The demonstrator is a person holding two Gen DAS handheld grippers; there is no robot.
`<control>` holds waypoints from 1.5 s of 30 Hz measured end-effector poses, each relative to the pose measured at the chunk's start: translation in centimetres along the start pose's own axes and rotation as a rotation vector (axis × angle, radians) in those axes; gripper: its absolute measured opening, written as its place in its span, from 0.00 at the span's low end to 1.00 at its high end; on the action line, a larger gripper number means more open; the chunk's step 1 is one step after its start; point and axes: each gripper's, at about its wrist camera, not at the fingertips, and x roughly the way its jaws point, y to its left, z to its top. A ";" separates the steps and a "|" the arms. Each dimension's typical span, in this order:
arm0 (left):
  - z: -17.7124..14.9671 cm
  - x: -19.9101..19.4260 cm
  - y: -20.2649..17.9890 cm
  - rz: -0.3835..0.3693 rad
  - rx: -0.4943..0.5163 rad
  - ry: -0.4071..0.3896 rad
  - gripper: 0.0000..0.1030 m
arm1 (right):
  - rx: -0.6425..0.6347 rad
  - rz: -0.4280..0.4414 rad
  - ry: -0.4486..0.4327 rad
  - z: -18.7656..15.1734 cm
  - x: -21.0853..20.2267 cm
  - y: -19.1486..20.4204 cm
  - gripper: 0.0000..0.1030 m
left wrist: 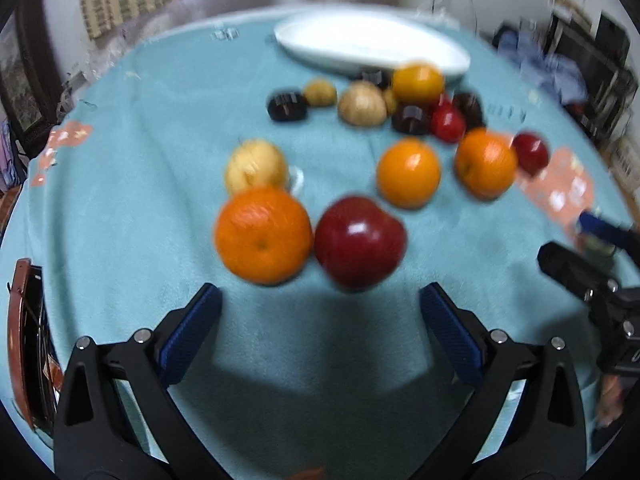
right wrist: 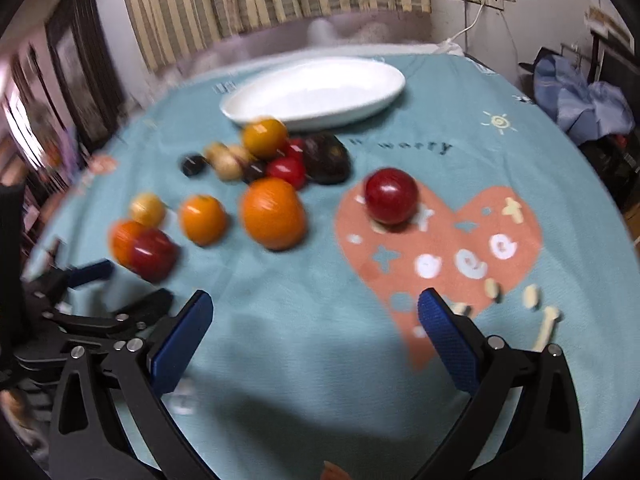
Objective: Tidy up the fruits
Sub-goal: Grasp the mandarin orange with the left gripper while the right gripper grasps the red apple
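Fruits lie scattered on a teal tablecloth. In the left wrist view, my left gripper is open and empty, just short of an orange and a red apple. A yellow fruit, two more oranges and a small red apple lie beyond. A white oval dish sits at the far side, empty. In the right wrist view, my right gripper is open and empty above the cloth; a red apple and an orange lie ahead.
A cluster of dark, tan and small red fruits lies in front of the dish, also in the right wrist view. The right gripper shows at the left view's right edge. A wooden chair stands at the left table edge.
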 end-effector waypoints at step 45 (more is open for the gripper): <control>3.2 -1.1 10.3 0.018 -0.067 -0.185 0.94 | 0.180 0.269 -0.022 -0.8 0.1 -7.7 0.99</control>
